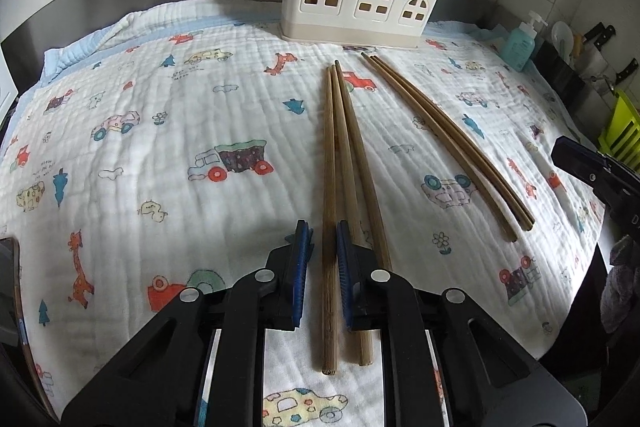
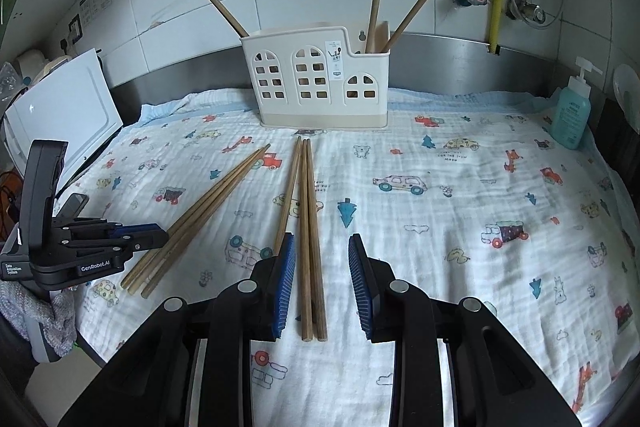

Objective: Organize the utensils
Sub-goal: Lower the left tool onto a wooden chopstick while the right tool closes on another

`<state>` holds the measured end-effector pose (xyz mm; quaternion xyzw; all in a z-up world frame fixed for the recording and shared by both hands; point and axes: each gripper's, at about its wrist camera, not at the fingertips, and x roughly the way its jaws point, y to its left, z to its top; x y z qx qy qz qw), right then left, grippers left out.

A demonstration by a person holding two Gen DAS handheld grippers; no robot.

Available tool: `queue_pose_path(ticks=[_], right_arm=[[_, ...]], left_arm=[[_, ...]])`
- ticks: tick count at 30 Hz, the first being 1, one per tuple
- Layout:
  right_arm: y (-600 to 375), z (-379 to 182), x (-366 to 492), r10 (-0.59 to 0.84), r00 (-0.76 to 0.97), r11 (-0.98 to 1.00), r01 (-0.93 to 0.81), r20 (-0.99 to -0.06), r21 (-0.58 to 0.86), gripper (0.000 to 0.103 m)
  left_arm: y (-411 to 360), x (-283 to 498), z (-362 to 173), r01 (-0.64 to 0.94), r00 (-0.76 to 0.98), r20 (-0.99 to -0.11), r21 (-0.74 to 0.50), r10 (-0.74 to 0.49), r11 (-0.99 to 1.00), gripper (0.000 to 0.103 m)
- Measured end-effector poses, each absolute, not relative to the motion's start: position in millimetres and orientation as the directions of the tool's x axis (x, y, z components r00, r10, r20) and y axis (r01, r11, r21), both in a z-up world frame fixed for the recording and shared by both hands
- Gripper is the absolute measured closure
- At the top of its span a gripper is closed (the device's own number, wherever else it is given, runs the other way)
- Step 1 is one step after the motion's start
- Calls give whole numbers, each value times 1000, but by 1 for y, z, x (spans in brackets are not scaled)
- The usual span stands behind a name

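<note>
My left tongs (image 1: 322,259) tilt steeply down, narrowed around one chopstick (image 1: 329,227) of the left bunch (image 2: 192,215); I cannot tell whether the pads press it. My right tongs (image 2: 322,281) slope down, half open over two sticks of the right bunch (image 2: 306,227), pads clear. Both bunches lie on the cloth (image 2: 440,227) mid-surface, long axes running from the front edge toward the holder (image 2: 320,83) at the back edge.
</note>
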<state>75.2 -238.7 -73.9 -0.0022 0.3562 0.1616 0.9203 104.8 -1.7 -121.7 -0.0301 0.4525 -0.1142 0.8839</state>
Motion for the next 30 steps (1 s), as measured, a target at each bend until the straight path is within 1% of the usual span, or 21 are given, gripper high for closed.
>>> queue_pose_path(ticks=[5, 15, 30], right_arm=[[-237, -82, 79, 292, 676, 947, -303, -677, 107, 77], [-230, -107, 95, 281, 629, 944, -315, -725, 92, 87], [-219, -119, 108, 273, 595, 931, -362, -756, 51, 90]], left_arm=[[-3, 110, -122, 166, 566, -801, -117, -192, 979, 90], [1, 112, -122, 163, 560, -804, -129, -199, 978, 90], [2, 113, -122, 162, 556, -806, -136, -204, 977, 90]])
